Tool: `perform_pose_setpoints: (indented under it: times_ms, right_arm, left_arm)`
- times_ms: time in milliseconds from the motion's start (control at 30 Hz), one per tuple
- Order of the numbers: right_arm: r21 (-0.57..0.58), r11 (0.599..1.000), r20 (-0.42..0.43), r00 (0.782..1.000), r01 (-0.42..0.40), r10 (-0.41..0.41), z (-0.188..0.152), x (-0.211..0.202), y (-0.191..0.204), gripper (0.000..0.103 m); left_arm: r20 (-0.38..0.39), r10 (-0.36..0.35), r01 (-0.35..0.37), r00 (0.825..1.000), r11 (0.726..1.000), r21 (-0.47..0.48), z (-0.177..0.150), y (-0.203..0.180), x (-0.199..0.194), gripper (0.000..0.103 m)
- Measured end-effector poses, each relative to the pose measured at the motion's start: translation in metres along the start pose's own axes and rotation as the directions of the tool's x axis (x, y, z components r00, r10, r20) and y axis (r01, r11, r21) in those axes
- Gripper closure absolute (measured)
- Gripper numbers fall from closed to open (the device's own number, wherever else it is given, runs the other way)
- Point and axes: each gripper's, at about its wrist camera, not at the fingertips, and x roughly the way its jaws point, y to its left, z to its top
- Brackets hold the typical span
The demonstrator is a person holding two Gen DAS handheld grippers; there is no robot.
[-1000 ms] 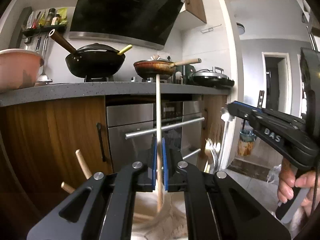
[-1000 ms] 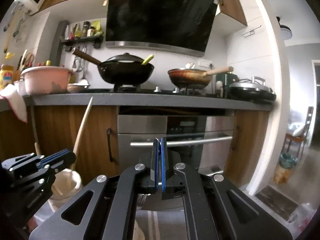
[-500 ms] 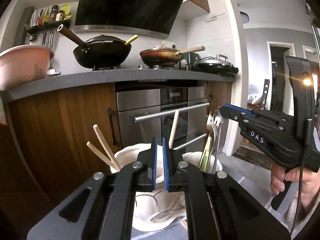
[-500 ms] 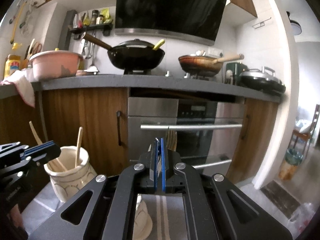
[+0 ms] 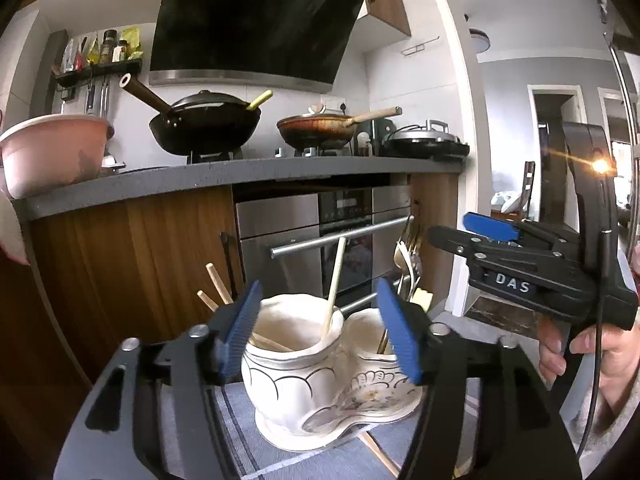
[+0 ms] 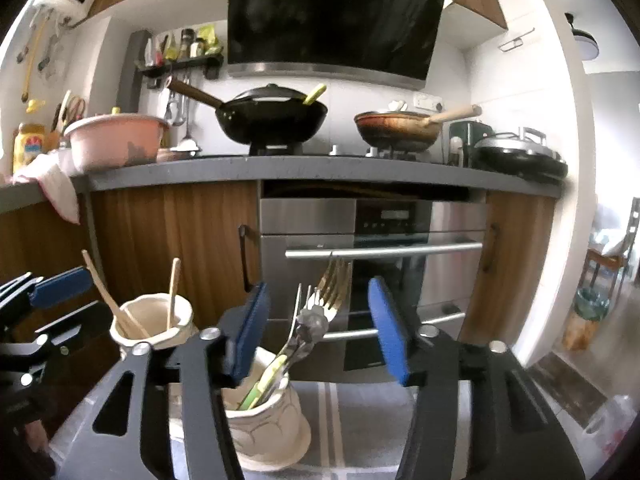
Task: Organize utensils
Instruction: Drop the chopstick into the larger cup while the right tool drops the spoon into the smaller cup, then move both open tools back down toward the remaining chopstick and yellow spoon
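Observation:
A cream ceramic double holder (image 5: 304,392) stands on a grey striped cloth. Its left cup (image 6: 154,320) holds wooden chopsticks (image 5: 334,284). Its right cup (image 6: 268,412) holds several forks (image 6: 320,308) and a green-handled utensil. My left gripper (image 5: 320,332) faces the chopstick cup from close by, its jaws opening and nothing pressed between the blue pads. My right gripper (image 6: 320,330) sits just in front of the fork cup, jaws also opening; the forks rise beyond the gap, untouched. Each gripper shows in the other's view: the right gripper (image 5: 460,232) and the left gripper (image 6: 68,300).
Behind the holder are wooden cabinets and a steel oven (image 6: 384,256) with a bar handle. The counter above carries a pink bowl (image 6: 116,140), a black wok (image 6: 272,116) and a frying pan (image 6: 396,126). A loose wooden stick (image 5: 378,454) lies by the holder's base. A hand (image 5: 592,360) holds the right gripper.
A second ago my left gripper was shut on a wooden chopstick; that stick now stands in the left cup. Both grippers have gone from shut to open.

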Motion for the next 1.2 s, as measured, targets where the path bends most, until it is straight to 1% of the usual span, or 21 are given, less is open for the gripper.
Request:
perform_pose_setpoints:
  times_ms: [33, 67, 133, 200, 267, 400, 500, 633, 767, 900, 1033, 1200]
  right_arm:
    - [0.007, 1.0, 0.005, 1.0, -0.001, 0.001, 0.0, -0.005, -0.002, 0.035]
    - [0.013, 1.0, 0.009, 1.0, -0.001, 0.001, 0.001, -0.009, -0.004, 0.032]
    - [0.028, 1.0, 0.013, 1.0, -0.004, 0.004, 0.0, -0.017, -0.008, 0.022]
    - [0.042, 0.999, 0.013, 1.0, -0.009, 0.008, -0.001, -0.023, -0.011, 0.017]
    - [0.059, 0.998, 0.006, 1.0, -0.012, 0.012, -0.003, -0.029, -0.016, 0.013]
    - [0.081, 0.997, 0.004, 1.0, -0.015, 0.015, -0.006, -0.039, -0.023, 0.009]
    - [0.087, 0.996, 0.001, 1.0, -0.022, 0.022, -0.008, -0.046, -0.026, 0.008]
    - [0.087, 0.996, -0.009, 1.0, -0.025, 0.026, -0.012, -0.052, -0.03, 0.006]
    - [0.078, 0.997, -0.049, 0.999, -0.012, 0.016, -0.023, -0.054, -0.033, 0.006]
    - [0.093, 0.996, -0.091, 0.996, -0.008, 0.016, -0.035, -0.051, -0.04, 0.006]
    - [0.122, 0.993, -0.149, 0.988, -0.007, 0.025, -0.049, -0.046, -0.045, 0.006]
    - [0.103, 0.995, -0.198, 0.98, 0.007, 0.014, -0.066, -0.041, -0.046, 0.006]
  left_arm:
    - [0.001, -0.001, 0.001, 1.0, 1.0, -0.001, 0.001, 0.0, -0.002, 0.034]
    - [0.003, -0.002, 0.002, 1.0, 1.0, -0.002, 0.002, 0.001, -0.005, 0.031]
    - [0.006, 0.003, -0.003, 1.0, 1.0, -0.005, 0.004, 0.002, -0.011, 0.025]
    - [0.012, 0.016, -0.015, 1.0, 1.0, -0.012, 0.005, 0.002, -0.018, 0.012]
    - [0.02, 0.029, -0.029, 0.999, 0.999, -0.019, 0.006, 0.003, -0.023, 0.005]
    - [0.017, 0.045, -0.045, 0.999, 0.999, -0.007, 0.007, 0.0, -0.032, 0.005]
    - [0.007, 0.048, -0.048, 0.999, 0.999, 0.022, 0.006, -0.005, -0.038, 0.005]
    - [-0.01, 0.051, -0.051, 0.999, 0.998, 0.035, 0.003, -0.009, -0.043, 0.005]
    - [-0.047, 0.064, -0.062, 0.997, 0.997, 0.041, -0.006, -0.01, -0.047, 0.005]
    - [-0.087, 0.067, -0.064, 0.994, 0.997, 0.036, -0.017, -0.01, -0.047, 0.005]
    - [-0.15, 0.098, -0.091, 0.984, 0.994, 0.054, -0.032, -0.011, -0.041, 0.005]
    - [-0.224, 0.108, -0.1, 0.969, 0.994, 0.05, -0.05, -0.009, -0.034, 0.005]
